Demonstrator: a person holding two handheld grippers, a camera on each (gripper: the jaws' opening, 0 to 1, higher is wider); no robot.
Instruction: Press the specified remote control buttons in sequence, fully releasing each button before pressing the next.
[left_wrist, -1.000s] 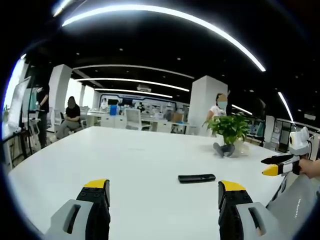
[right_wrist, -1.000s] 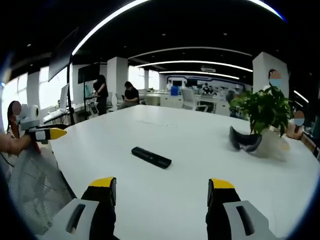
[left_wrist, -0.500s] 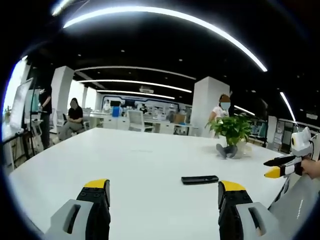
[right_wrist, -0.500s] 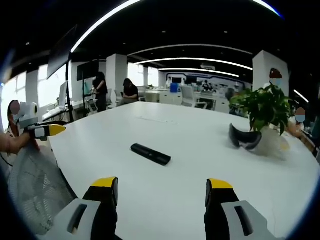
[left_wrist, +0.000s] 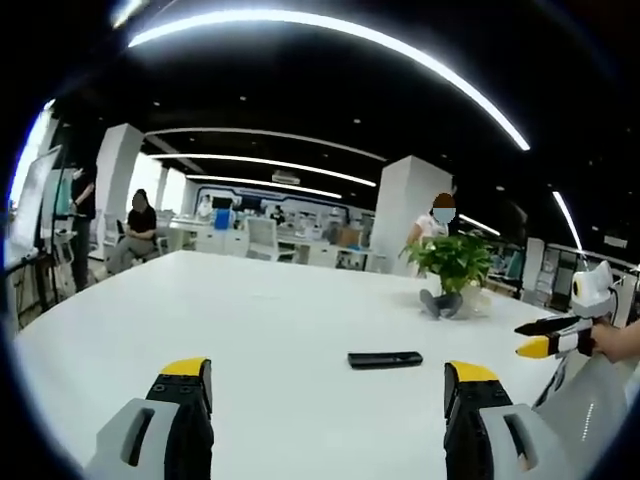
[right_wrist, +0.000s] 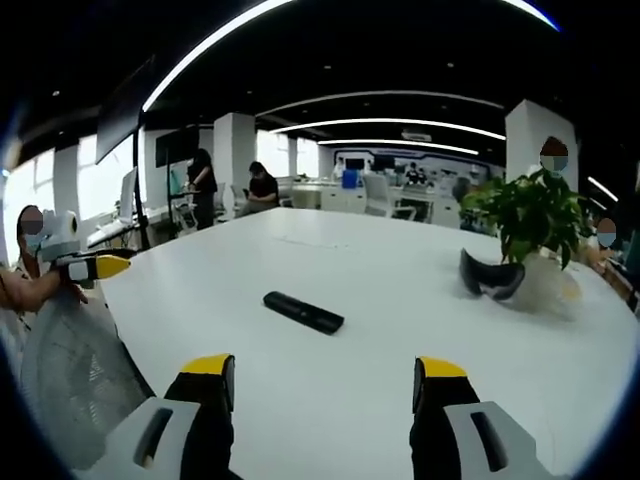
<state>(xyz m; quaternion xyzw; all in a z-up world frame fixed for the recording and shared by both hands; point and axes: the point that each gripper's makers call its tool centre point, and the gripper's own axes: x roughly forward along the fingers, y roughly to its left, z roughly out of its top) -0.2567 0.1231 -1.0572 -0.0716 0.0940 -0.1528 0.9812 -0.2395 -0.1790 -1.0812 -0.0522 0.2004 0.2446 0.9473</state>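
While the remote (left_wrist: 385, 359) lies mid-frame on the white table (left_wrist: 270, 330), both the left gripper (left_wrist: 325, 375) and right gripper (right_wrist: 320, 368) gape wide, empty.

Both cameras sit low at the near table (left_wrist: 290, 330) edge, facing its far side, sharing remote (left_wrist: 385, 359) and plant (right_wrist: 530, 215).

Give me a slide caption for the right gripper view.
Open right tongs hover over a white table, black remote ahead, potted plant beyond.

Bright ceiling light strips (left_wrist: 330, 30) glare; edges bowed (fisheye), slightly soft.
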